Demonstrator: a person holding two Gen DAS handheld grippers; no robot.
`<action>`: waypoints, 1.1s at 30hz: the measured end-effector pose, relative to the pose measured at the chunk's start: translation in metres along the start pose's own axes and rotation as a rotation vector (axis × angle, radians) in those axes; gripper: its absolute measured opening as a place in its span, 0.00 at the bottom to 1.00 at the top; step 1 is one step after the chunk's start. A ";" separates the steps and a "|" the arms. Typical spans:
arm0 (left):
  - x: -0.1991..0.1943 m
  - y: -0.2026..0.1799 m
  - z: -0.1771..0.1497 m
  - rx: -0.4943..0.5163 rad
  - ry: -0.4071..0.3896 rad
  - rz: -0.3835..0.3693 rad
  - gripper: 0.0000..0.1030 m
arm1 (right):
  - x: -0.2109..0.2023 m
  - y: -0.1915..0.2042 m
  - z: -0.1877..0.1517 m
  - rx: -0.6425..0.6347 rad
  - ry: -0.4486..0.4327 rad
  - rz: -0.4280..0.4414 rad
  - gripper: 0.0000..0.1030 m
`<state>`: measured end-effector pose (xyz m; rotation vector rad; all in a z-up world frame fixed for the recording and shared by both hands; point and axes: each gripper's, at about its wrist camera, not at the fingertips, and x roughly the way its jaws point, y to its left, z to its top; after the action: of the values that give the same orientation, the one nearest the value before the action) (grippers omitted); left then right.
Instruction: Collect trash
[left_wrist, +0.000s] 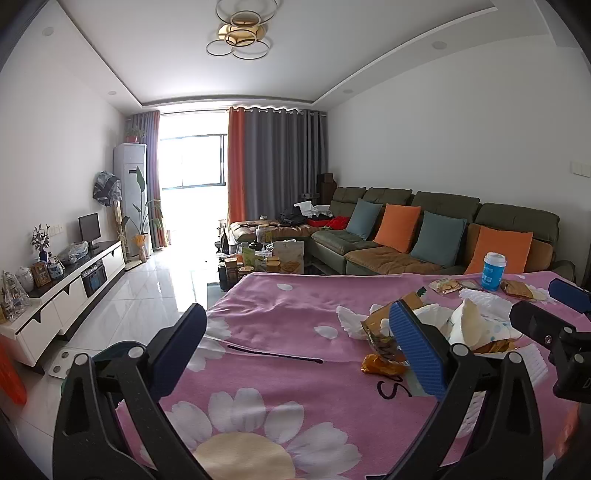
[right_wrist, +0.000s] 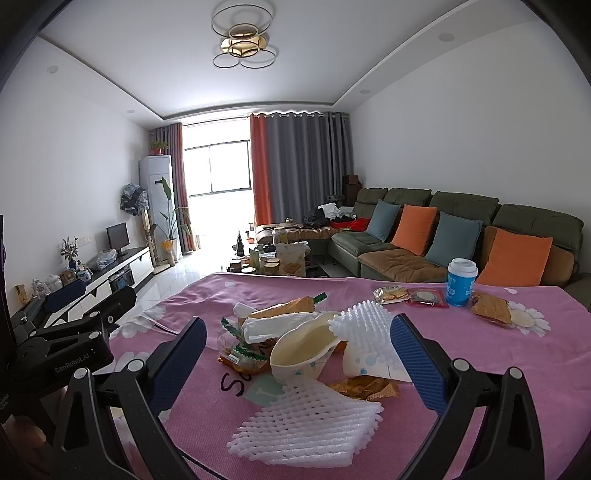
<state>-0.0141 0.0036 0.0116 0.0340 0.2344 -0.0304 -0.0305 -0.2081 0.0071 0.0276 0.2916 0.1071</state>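
Both tongs hover above a counter (right_wrist: 480, 369) covered by a pink cloth with white flowers. The left tongs (left_wrist: 295, 347) stand wide apart with nothing between the pads; straight ahead of them lies bare cloth and a thin dark stick (left_wrist: 275, 355), and the heap of trash sits off to their right, partly behind the right-hand pad (left_wrist: 417, 350). The right tongs (right_wrist: 299, 354) are also spread wide and grip nothing, and the heap lies directly in front of them, between the lines of the two pads. In that heap a crushed paper cup (right_wrist: 301, 350) lies on its side with its mouth toward the camera, a white foam net (right_wrist: 364, 328) leans against the inner side of the right pad, and a second foam net (right_wrist: 310, 424) lies flat just below the cup, nearest the camera. Crumpled snack wrappers (right_wrist: 240, 350) sit to the left of the cup, an orange wrapper (right_wrist: 365, 387) lies under its right edge, and a white tissue (right_wrist: 273, 325) and brown paper (right_wrist: 291, 306) lie behind it. Farther ahead and to the right of the right tongs stands an upright blue cup with a white lid (right_wrist: 461, 282), with flat snack packets (right_wrist: 391, 294) just to its left and another packet (right_wrist: 491, 309) to its right. Beyond the counter runs a green sofa (right_wrist: 461, 206) with orange and blue cushions.
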 end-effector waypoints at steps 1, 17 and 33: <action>0.000 -0.001 0.001 0.001 0.001 0.000 0.95 | 0.000 0.000 0.000 0.000 0.001 0.000 0.94; -0.003 -0.004 0.004 0.001 0.004 -0.004 0.95 | -0.001 -0.001 0.001 0.011 0.007 0.005 0.94; 0.027 -0.041 -0.024 0.060 0.256 -0.410 0.95 | 0.015 -0.051 0.001 0.114 0.125 -0.038 0.94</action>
<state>0.0056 -0.0369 -0.0190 0.0491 0.4940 -0.4433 -0.0112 -0.2572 0.0012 0.1286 0.4225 0.0541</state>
